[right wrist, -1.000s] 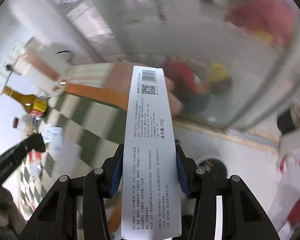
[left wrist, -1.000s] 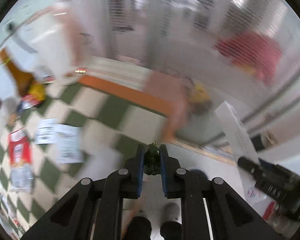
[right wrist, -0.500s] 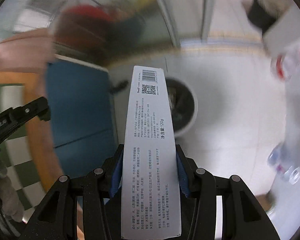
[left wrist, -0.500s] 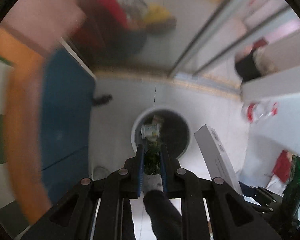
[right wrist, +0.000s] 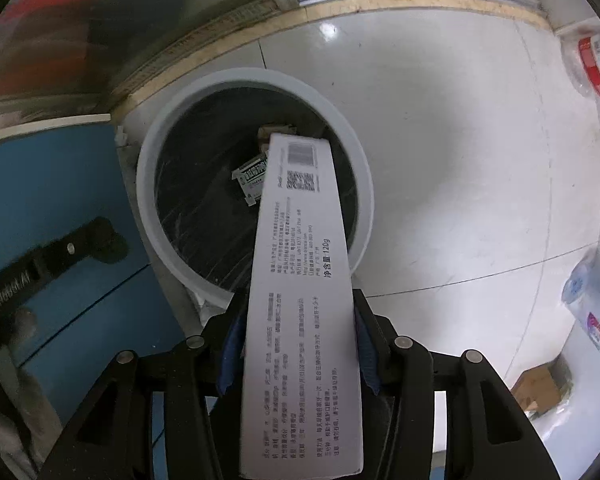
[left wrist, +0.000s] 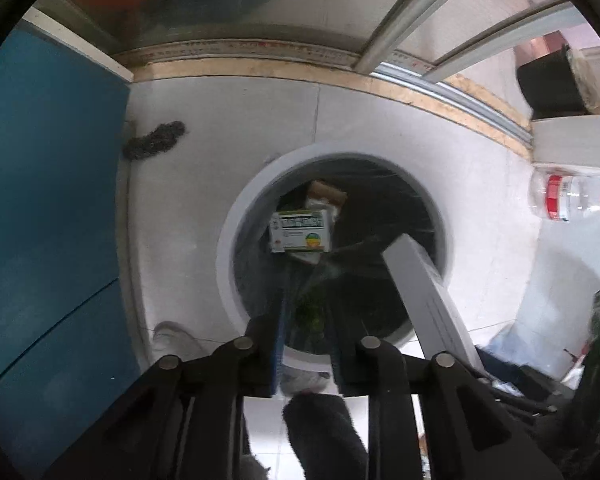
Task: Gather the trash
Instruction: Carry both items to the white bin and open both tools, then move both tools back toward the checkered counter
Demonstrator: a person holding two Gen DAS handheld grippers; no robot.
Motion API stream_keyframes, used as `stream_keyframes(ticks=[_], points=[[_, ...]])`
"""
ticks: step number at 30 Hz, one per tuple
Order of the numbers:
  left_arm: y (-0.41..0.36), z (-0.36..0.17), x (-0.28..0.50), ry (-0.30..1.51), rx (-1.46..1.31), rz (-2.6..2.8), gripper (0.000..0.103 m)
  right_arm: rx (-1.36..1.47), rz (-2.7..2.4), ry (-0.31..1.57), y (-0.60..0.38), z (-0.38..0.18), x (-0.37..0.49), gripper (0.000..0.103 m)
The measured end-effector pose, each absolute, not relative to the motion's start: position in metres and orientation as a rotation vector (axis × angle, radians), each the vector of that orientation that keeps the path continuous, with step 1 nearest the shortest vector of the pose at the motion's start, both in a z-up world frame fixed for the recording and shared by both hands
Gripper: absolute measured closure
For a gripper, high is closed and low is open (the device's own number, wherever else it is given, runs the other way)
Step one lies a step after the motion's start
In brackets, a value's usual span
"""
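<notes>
Right wrist view shows the long white carton clamped across its width between the 2 blue-padded jaws of the right gripper, its barcode end reaching out over the open mouth of the round bin. Held that way, lengthwise and tipped toward the opening, the carton should slide straight into the black liner once the jaws part. Inside the bin lie a small green-and-white box and, farther in, a brown scrap.

In the left wrist view the left gripper hangs over the bin's near rim, jaws slightly apart with a blurred green, leafy scrap between them; whether it is pinched or already loose cannot be told from this blur. The carton enters from the right, so both loads sit above the same opening, which likely lets them drop together.

Outward, a blue panel stands on the left, a dark fuzzy clump lies on the pale floor beyond the bin, and a clear bottle with a red label rests at far right.
</notes>
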State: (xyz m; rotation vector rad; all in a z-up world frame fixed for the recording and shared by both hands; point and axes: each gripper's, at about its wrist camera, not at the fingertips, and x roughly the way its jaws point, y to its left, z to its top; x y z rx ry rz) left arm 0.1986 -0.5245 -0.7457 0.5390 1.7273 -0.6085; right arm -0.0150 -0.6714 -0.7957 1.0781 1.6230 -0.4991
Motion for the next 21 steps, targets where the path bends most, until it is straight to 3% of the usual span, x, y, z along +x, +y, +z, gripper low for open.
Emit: stream_keyframes(ticks=[1, 2, 3, 7, 16, 21], points=[[-0.525, -0.742, 0.196, 1.708, 0.552, -0.615, 0.058, 1.058, -0.51, 1.623, -0.674, -0.793, -0.013, 0.016], [-0.523, -0.739, 0.196, 1.692, 0.562, -0.616, 0.025, 1.017, -0.527, 1.619, -0.677, -0.789, -0.015, 0.006], [-0.522, -0.735, 0.195, 1.674, 0.568, -0.622, 0.015, 0.996, -0.535, 1.616, -0.676, -0.783, -0.014, 0.006], [-0.517, -0.719, 0.191, 1.616, 0.605, -0.615, 0.001, 0.902, -0.577, 1.627, -0.672, -0.764, -0.011, 0.0], [-0.496, -0.649, 0.18, 1.484, 0.64, -0.565, 0.001, 0.79, -0.623, 1.553, -0.656, -0.701, -0.009, 0.0], [-0.48, -0.59, 0.173, 1.45, 0.612, -0.555, 0.001, 0.75, -0.61, 1.492, -0.644, -0.635, -0.014, 0.0]])
